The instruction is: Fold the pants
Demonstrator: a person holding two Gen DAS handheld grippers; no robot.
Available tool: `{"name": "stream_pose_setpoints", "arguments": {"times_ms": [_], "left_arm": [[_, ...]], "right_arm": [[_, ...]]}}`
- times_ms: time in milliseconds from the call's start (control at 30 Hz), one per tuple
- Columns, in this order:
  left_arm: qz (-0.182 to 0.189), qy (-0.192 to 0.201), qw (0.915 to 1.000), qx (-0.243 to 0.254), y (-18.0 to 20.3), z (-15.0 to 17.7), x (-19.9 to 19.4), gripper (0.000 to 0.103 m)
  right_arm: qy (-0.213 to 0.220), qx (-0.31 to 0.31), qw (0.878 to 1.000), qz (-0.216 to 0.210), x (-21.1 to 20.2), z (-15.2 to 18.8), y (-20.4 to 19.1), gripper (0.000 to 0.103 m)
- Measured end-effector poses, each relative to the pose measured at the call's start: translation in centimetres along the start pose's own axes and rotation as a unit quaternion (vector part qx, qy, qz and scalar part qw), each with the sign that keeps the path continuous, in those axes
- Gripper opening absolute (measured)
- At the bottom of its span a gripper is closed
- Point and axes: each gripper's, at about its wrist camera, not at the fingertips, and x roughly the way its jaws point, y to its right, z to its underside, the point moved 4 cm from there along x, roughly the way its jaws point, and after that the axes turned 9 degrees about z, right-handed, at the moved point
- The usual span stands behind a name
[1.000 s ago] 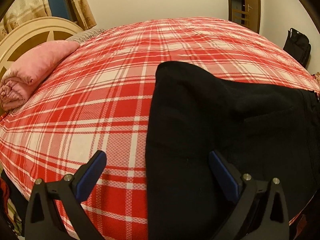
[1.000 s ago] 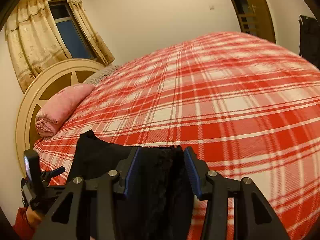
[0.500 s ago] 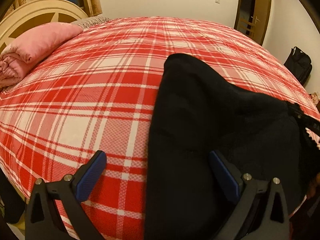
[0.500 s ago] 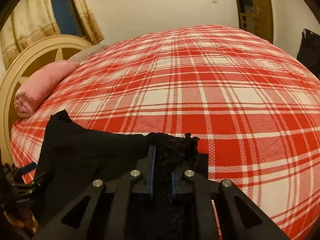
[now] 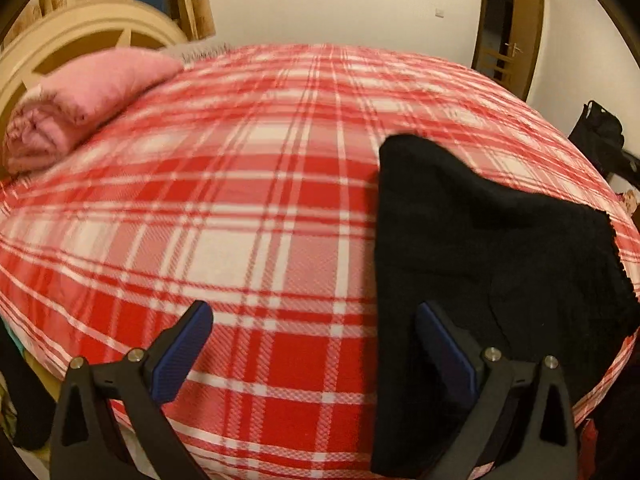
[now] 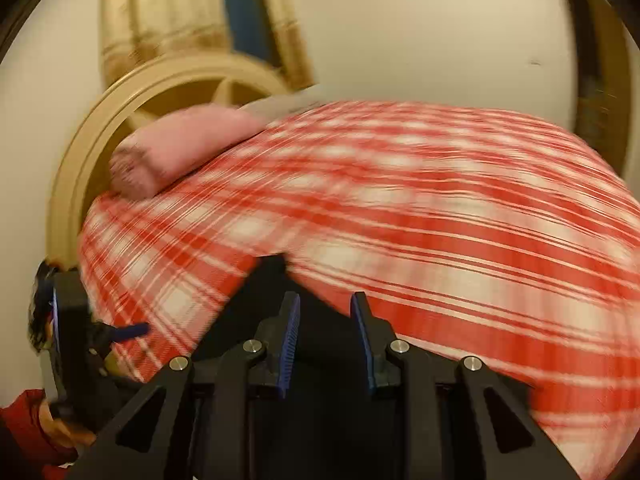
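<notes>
Black pants point(image 5: 480, 240) lie folded on the red plaid bed point(image 5: 260, 200), near its front right edge. My left gripper point(image 5: 312, 312) hangs wide open above the bed's near edge; its right finger is over the pants' left border and nothing sits between the pads. In the blurred right wrist view, my right gripper point(image 6: 326, 300) has its jaws a little apart and opening. It hovers above the pants point(image 6: 272, 280), whose dark cloth shows beyond the gap, not pinched by the pads. The left gripper's blue finger point(image 6: 128, 330) shows at the far left there.
A rolled pink blanket point(image 5: 80, 100) rests by the cream headboard point(image 5: 100, 28) at the bed's far left. Behind it hang curtains point(image 6: 160, 20). A wooden door point(image 5: 512, 28) and a black bag point(image 5: 600, 132) stand off the bed's right side. A red sleeve point(image 6: 24, 412) is at lower left.
The right gripper closed on the pants' edge half a second ago, then let go, rolled and lifted away. The left gripper shifted left, still open.
</notes>
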Motion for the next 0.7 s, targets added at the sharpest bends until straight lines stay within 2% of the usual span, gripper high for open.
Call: {"name": "stream_pose_setpoints", "arguments": {"times_ms": [67,167,233,300,333,400,433,533,700], "left_arm": [[0.003,-0.012,0.9999,-0.006,0.0,0.8,0.4,0.103],[0.010,-0.016,0.9998,0.001,0.2,1.3,0.3,0.103],[0.011,-0.018,0.9997,0.008,0.3,1.8,0.2,0.103],[0.016,-0.021,0.9996,0.005,0.0,2.1,0.5,0.103],[0.023,-0.021,0.9995,-0.004,-0.2,2.3,0.6,0.103],[0.034,-0.025,0.9990,-0.014,-0.5,2.2,0.8,0.103],[0.037,-0.025,0.9989,-0.014,-0.6,2.3,0.8,0.103],[0.040,-0.020,0.9989,-0.015,-0.7,2.3,0.8,0.103],[0.038,-0.015,0.9990,-0.016,-0.6,2.4,0.8,0.103]], "right_arm": [[-0.027,-0.011,0.999,-0.015,3.1,-0.6,-1.8,0.028],[-0.074,0.044,0.994,-0.066,6.7,-1.0,-2.0,0.028],[-0.096,0.068,0.989,-0.084,8.2,-1.1,-1.8,0.028],[-0.121,0.042,0.986,-0.104,9.6,-0.7,-3.4,0.028],[-0.131,0.022,0.987,-0.093,10.3,-0.3,-4.1,0.027],[-0.150,-0.017,0.988,-0.038,11.9,0.9,-5.0,0.020],[-0.145,-0.017,0.989,-0.026,12.7,1.3,-5.1,0.020],[-0.130,0.026,0.991,-0.020,13.4,1.3,-3.7,0.020],[-0.135,0.096,0.985,-0.046,14.2,0.6,-1.5,0.021]]}}
